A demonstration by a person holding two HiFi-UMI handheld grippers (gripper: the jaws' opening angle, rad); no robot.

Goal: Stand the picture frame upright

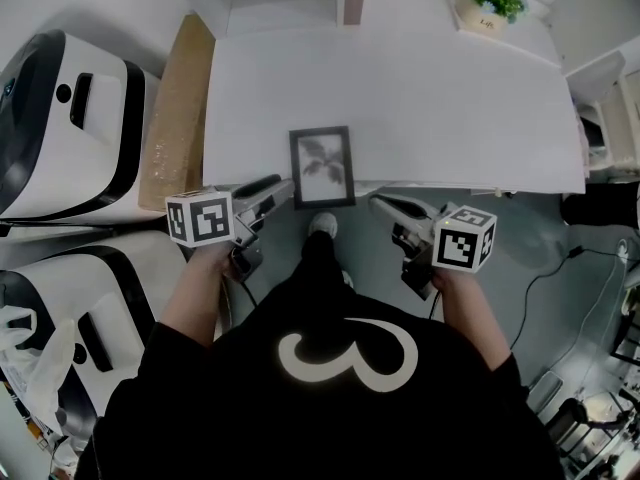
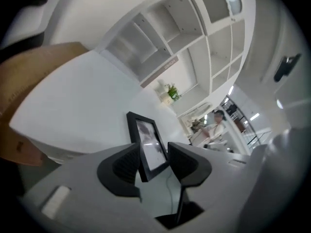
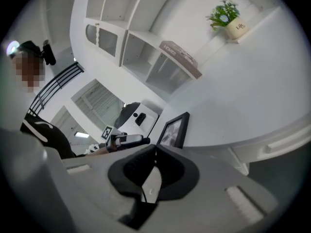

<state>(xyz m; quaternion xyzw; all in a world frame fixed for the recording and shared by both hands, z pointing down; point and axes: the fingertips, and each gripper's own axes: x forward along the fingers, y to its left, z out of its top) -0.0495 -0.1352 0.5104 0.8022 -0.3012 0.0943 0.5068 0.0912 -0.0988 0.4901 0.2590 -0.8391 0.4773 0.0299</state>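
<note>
A black picture frame (image 1: 322, 166) with a grey leaf print is on the white table (image 1: 450, 98), at its near edge. In the right gripper view the frame (image 3: 176, 129) stands on its lower edge and leans back. My left gripper (image 1: 283, 190) is at its lower left corner. In the left gripper view the frame's (image 2: 147, 144) near corner lies between the jaws of that gripper (image 2: 154, 161), which stand apart without clearly pressing on it. My right gripper (image 1: 378, 204) hangs just right of the frame, off the table's edge. Its pads (image 3: 154, 166) are closed together with nothing between them.
A potted plant (image 1: 487, 6) stands at the table's far right corner, below white shelves (image 2: 160, 38). A cardboard sheet (image 1: 180, 108) leans by the table's left side, next to white machines (image 1: 60, 118). A cable (image 1: 560, 268) runs over the floor at right. A person (image 2: 216, 120) stands far off.
</note>
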